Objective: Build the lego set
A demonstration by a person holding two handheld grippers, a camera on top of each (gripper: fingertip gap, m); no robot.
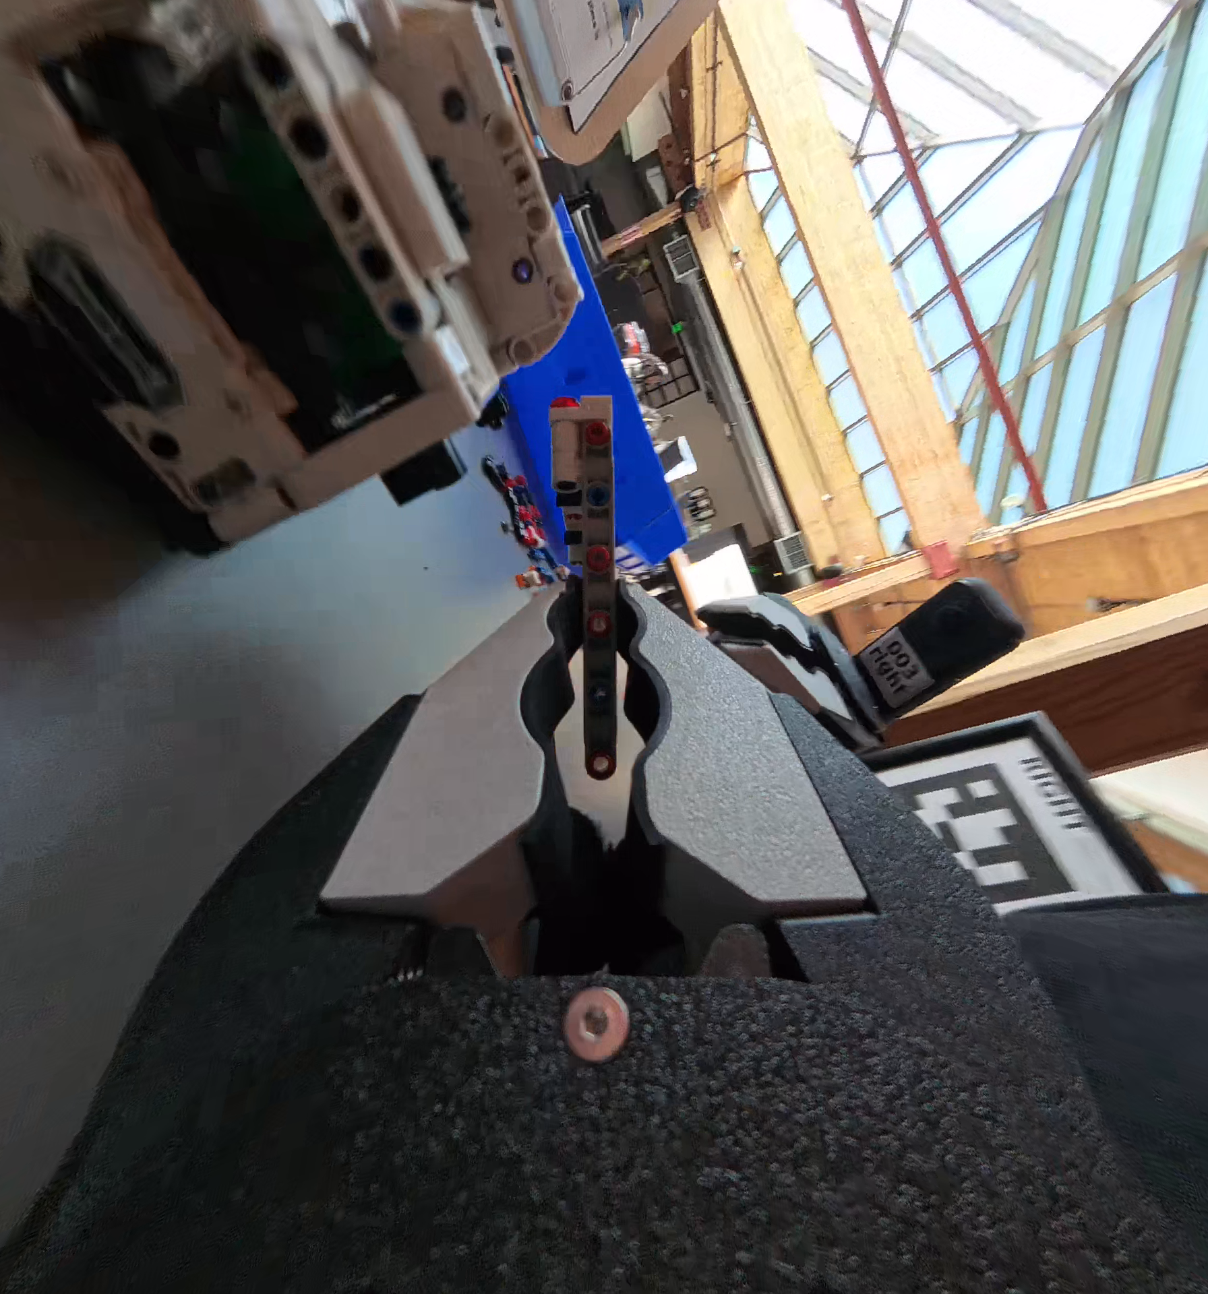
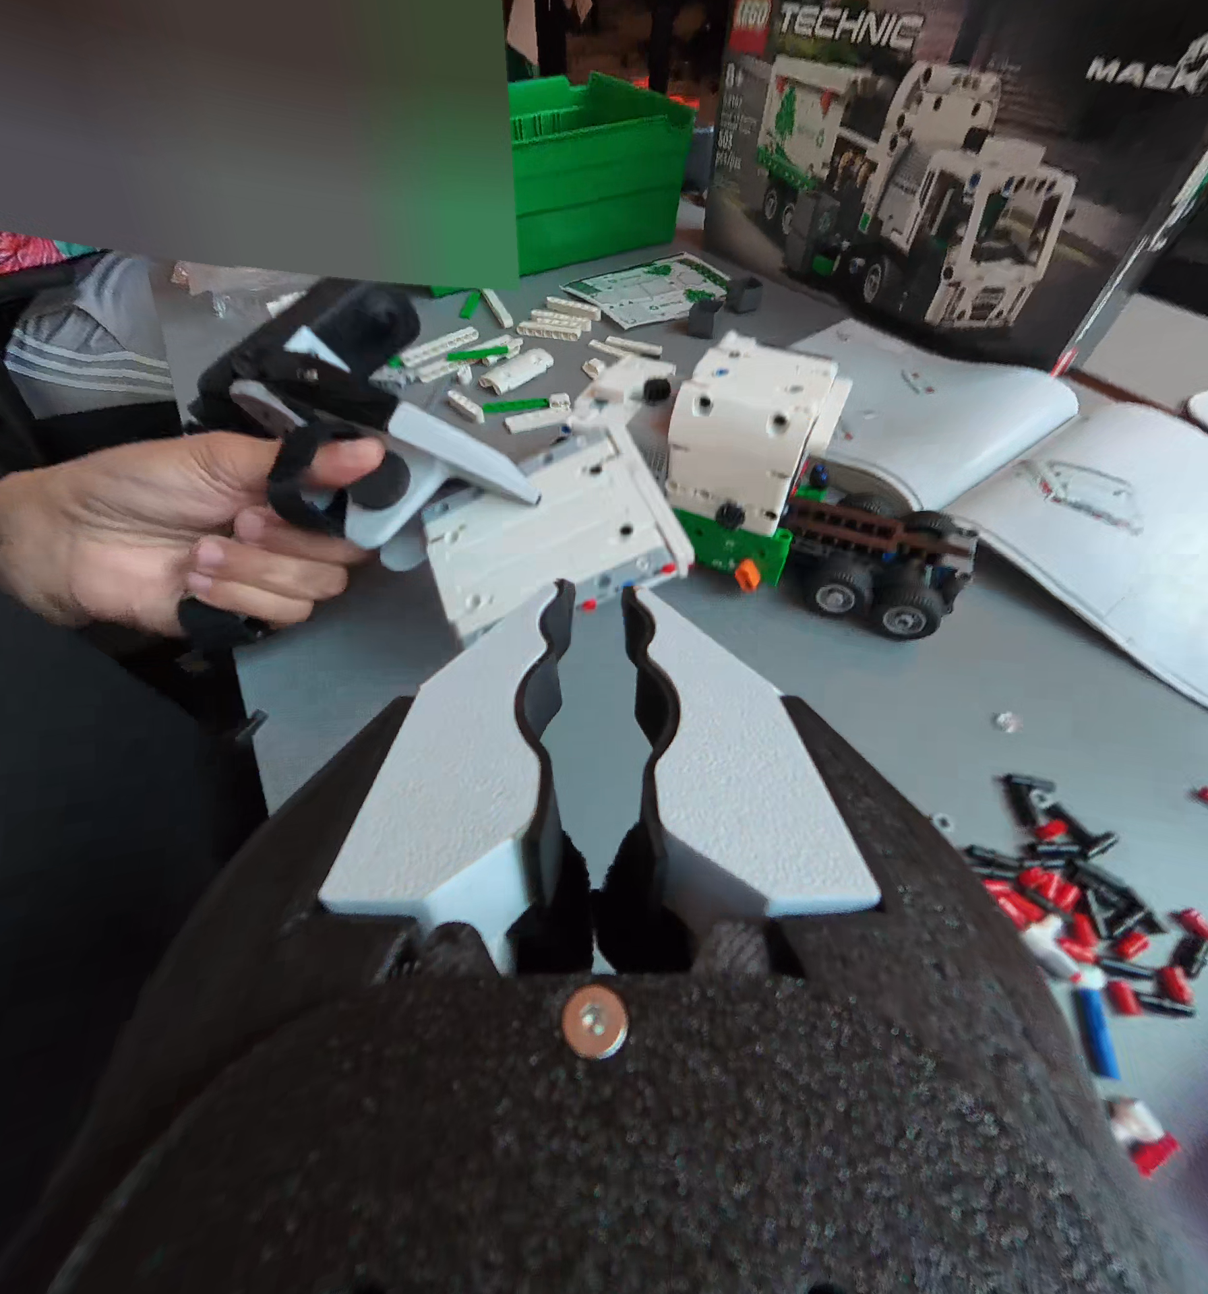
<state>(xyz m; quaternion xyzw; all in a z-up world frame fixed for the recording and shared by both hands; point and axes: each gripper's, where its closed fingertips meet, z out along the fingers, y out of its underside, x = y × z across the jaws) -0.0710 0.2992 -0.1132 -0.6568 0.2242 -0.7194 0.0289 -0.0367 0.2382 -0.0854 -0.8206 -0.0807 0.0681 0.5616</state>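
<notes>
My left gripper (image 1: 598, 599) is shut on the thin edge of a white brick-built panel. In the left wrist view that edge shows as a grey beam (image 1: 598, 490) with red and blue pins, standing up from between the pads. The right wrist view shows the same panel (image 2: 552, 518) flat and tilted, with the hand-held left gripper (image 2: 447, 462) clamped on its left side. My right gripper (image 2: 593, 595) is open and empty, its tips just short of the panel's near edge with the pins. A part-built white and green toy truck (image 2: 762, 476) stands just behind the panel.
A grey table (image 2: 832, 700) holds a pile of red and black pins (image 2: 1091, 903) at the right, white beams (image 2: 517, 357) at the back, an open booklet (image 2: 1077, 490), a green bin (image 2: 594, 168) and the set's box (image 2: 937, 161). A blue bin (image 1: 587, 392) shows in the left wrist view. My hands' fingertips stand some 8 cm from each other.
</notes>
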